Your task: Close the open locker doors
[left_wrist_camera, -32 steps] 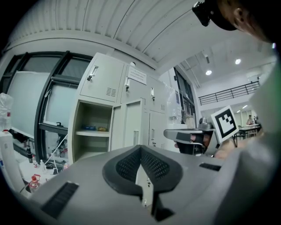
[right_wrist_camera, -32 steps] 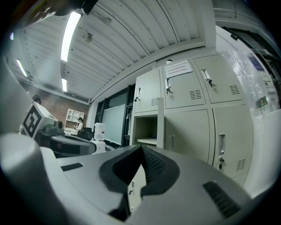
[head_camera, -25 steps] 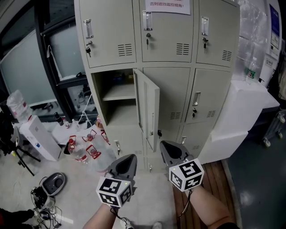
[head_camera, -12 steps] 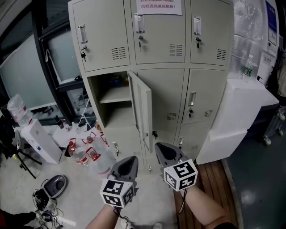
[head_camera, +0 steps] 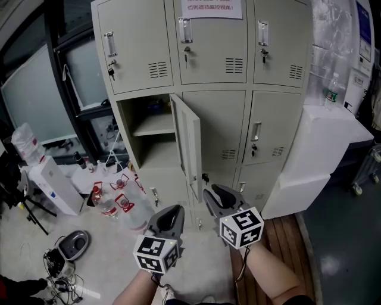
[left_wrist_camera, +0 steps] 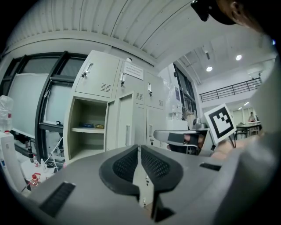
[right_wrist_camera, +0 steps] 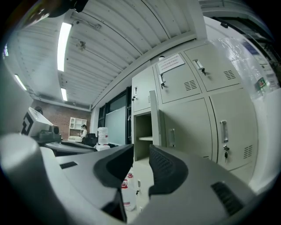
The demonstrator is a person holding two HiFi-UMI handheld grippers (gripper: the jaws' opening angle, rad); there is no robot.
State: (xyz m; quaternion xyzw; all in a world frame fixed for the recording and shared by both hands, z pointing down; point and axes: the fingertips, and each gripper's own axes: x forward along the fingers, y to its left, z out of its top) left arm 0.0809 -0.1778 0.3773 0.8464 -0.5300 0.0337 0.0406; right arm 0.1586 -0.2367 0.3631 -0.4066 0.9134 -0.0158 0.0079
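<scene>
Two claws sit at lower centre: left claw (head_camera: 172, 209) pressed together, right claw (head_camera: 209, 192) empty, its jaws just opening. One locker door (head_camera: 187, 143) juts open at centre, its edge just above the right claw, with floor (head_camera: 113, 256) free at lower left. Red-lettered notice (head_camera: 214, 8) at top centre, too small to read.

You stand in a staff locker corner of a large workshop or lab hall. A bank of grey steel lockers (head_camera: 214, 89), keys in the locks and a printed notice (head_camera: 214, 8) on top, faces you. Overhead runs a ribbed metal ceiling (right_wrist_camera: 109, 52) with strip lights (right_wrist_camera: 64, 39). A railed gallery (left_wrist_camera: 228, 90) and a brick wall (right_wrist_camera: 57, 118) show further off. Bottles (head_camera: 110, 205) and cables (head_camera: 56, 271) lie on the floor, and big white blocks (head_camera: 315, 149) stand beside the lockers.
</scene>
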